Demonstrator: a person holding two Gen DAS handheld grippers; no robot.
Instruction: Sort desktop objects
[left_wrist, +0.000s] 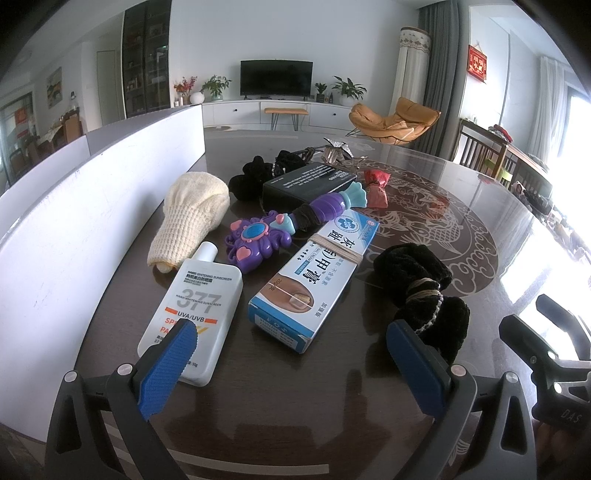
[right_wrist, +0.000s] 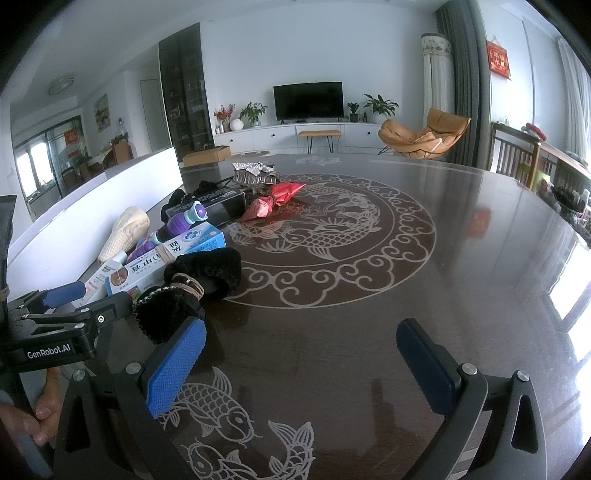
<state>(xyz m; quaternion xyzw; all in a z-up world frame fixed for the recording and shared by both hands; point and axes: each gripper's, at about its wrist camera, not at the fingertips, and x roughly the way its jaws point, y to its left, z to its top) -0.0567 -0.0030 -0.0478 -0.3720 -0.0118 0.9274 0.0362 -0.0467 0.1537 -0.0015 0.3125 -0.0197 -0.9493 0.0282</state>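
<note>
A pile of small objects lies on a dark round table (left_wrist: 461, 206). In the left wrist view I see a white sunscreen bottle (left_wrist: 195, 314), a blue-and-white ointment box (left_wrist: 314, 280), a purple toy wand (left_wrist: 288, 225), a cream knitted sock (left_wrist: 192, 218), a black box (left_wrist: 306, 184), a black scrunchie (left_wrist: 421, 288) and a red wrapper (left_wrist: 376, 188). My left gripper (left_wrist: 291, 365) is open and empty just in front of the bottle and the box. My right gripper (right_wrist: 299, 369) is open and empty over bare table, right of the black scrunchie (right_wrist: 195, 288).
A long white bin wall (left_wrist: 74, 236) runs along the left of the pile. A silver hair claw (right_wrist: 251, 173) and another black scrunchie (left_wrist: 255, 177) lie at the far end. The table (right_wrist: 424, 277) carries an inlaid fish pattern. Chairs stand beyond the right rim.
</note>
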